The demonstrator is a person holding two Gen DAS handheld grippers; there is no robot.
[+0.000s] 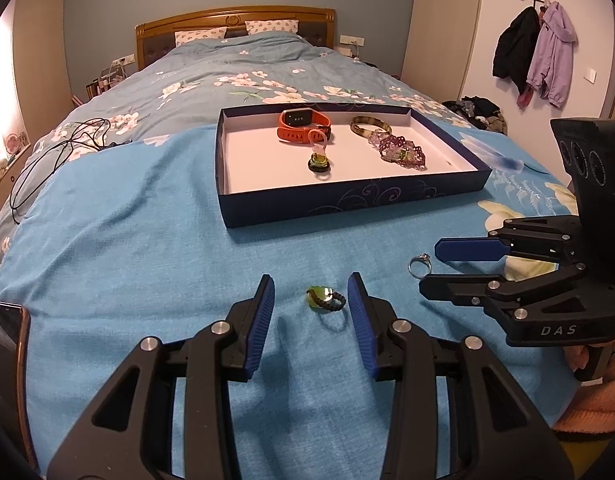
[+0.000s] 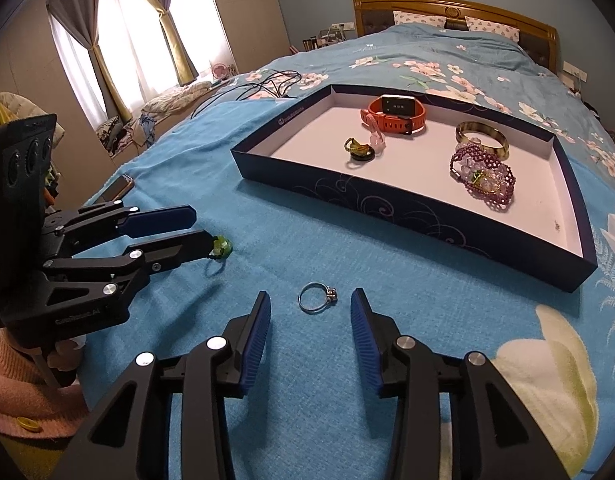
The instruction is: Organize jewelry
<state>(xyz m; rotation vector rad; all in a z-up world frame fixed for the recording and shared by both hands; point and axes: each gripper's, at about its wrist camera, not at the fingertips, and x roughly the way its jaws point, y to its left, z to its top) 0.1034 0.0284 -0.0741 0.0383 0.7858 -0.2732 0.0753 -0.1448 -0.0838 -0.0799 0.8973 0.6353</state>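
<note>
silver ring (image 2: 318, 298) between open right tool (image 2: 310, 309), blue blanket (image 2: 291, 240)

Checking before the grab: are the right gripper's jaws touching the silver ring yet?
Apart. The right wrist view shows the right gripper open, blue blanket visible between each jaw and the silver ring, which lies flat between them.

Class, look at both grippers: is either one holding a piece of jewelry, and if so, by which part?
Neither. The left gripper is open around the green ring; the right gripper is open around the silver ring. Both rings lie on the blanket.
</note>
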